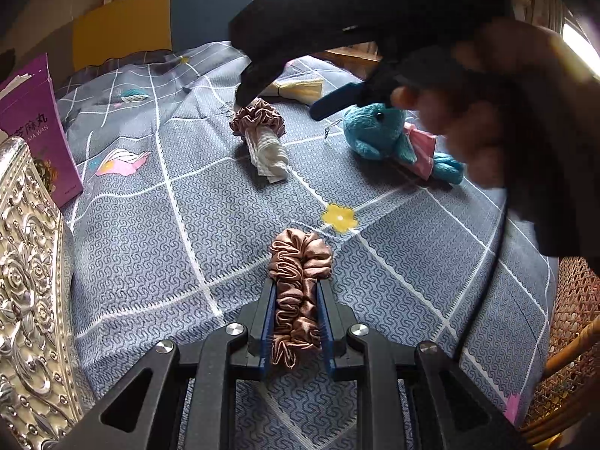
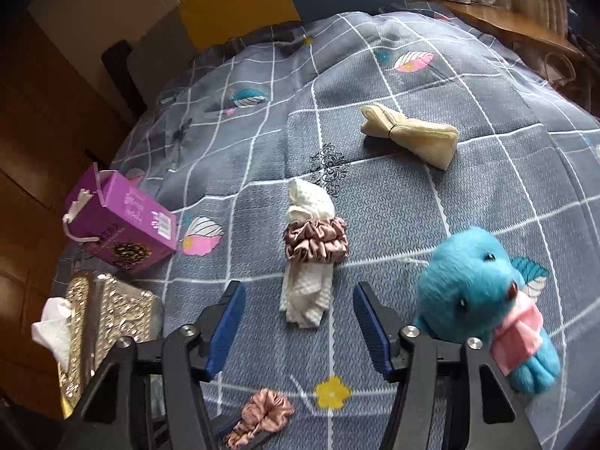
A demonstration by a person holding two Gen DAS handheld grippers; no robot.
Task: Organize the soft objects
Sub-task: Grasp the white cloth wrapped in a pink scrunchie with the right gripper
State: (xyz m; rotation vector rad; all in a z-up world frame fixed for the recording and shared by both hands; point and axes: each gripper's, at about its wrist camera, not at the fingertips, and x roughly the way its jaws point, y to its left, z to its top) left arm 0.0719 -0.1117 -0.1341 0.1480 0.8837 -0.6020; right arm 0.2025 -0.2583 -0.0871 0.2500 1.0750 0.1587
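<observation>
My left gripper (image 1: 298, 285) is shut on a brown satin scrunchie (image 1: 300, 258), held just above the bedspread; the same scrunchie (image 2: 262, 412) shows at the bottom of the right wrist view. A rolled white cloth (image 2: 307, 300) lies mid-bed with a second brown scrunchie (image 2: 315, 240) wrapped around it. My right gripper (image 2: 298, 287) hovers over that roll's near end, open, its pads not touching it. In the left wrist view the right gripper (image 1: 279, 103) hangs above the banded white cloth (image 1: 266, 146). A blue plush toy (image 2: 476, 281) in a pink dress lies to the right.
A cream cloth (image 2: 408, 135) tied in the middle lies farther back. A purple box (image 2: 123, 221) and a silver embossed tissue box (image 2: 105, 315) stand at the left edge of the grey-blue checked bedspread (image 2: 412, 225). A wicker chair (image 1: 577, 318) is at the right.
</observation>
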